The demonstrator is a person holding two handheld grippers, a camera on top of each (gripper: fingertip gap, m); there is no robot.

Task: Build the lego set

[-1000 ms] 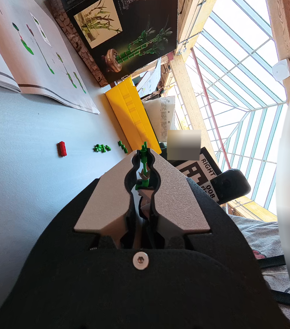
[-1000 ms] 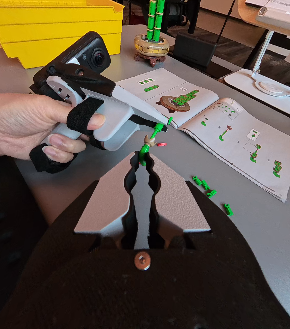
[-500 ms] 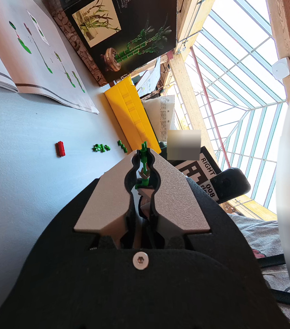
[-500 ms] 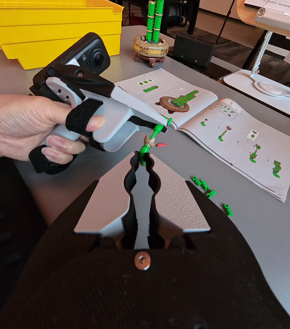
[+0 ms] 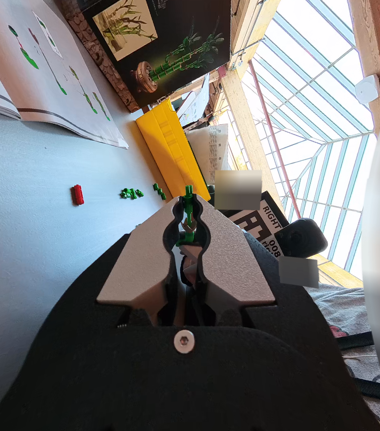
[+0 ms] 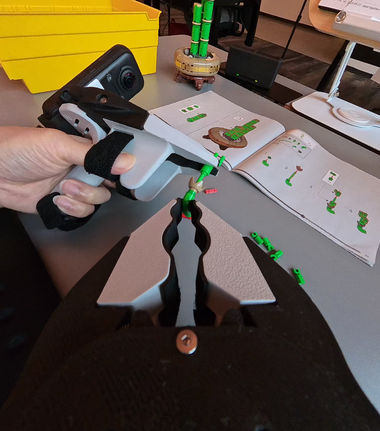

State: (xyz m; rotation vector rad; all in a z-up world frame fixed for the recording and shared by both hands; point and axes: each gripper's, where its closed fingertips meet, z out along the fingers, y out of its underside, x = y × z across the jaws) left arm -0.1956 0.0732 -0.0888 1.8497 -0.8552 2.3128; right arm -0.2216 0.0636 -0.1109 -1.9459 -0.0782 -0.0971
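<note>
While both tongs meet above the grey bench, the green stem, with a tan collar partway along it, spans between them in the air. The left tongs are clenched on its upper end, and in the right wrist view the left tongs show as held by a hand strapped to the grip with black bands. The right tongs are clenched on the curved lower end of the stem. On the bench surface an open instruction booklet lies flat just beyond the stem. Several small green pieces lie scattered near the booklet's front edge, and one red piece lies between the booklet and the tongs. A yellow bin stands at the far left of the bench. Beside it, farther along, stands a round tan base on brown feet carrying green bamboo stalks. A dark picture box stands upright behind the booklet in the left wrist view. Above the room, a glazed roof with wooden beams admits bright daylight. A white stand occupies an adjacent surface at the right.
</note>
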